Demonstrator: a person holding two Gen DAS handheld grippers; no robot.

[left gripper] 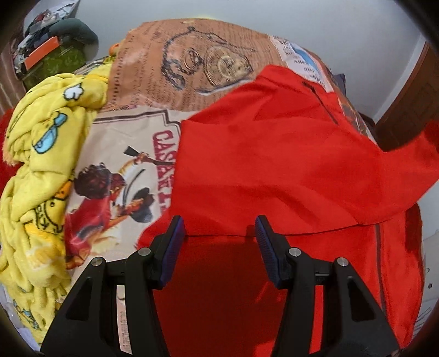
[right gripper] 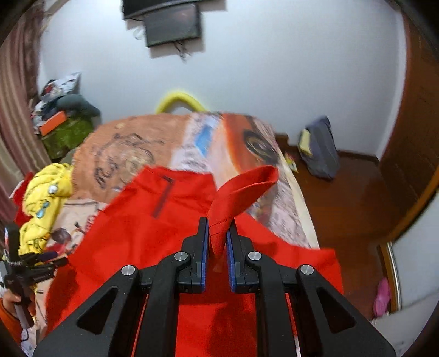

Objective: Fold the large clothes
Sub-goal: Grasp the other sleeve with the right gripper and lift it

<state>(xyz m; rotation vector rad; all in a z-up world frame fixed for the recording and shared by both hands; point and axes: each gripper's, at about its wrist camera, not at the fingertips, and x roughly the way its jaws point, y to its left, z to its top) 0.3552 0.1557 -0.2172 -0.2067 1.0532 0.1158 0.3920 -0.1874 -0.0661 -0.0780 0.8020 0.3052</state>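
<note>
Large bright red fabric garment (left gripper: 274, 153) spread across the near part of a bed, over a printed bedspread with poster and newspaper pictures (left gripper: 175, 57). One hemmed red corner lifted up, pinched tight between the blue pads of the right gripper (right gripper: 218, 241), folding back over the rest. Left gripper (left gripper: 219, 233) hanging just above a red fold edge, jaws apart, gripping nothing. Crumpled yellow fleece blanket with cartoon prints (left gripper: 41, 164) bunched at the left. Farther off, a dark wall-mounted screen (right gripper: 172, 24); at right, a grey-blue bag (right gripper: 319, 148) on the wooden floor.
</note>
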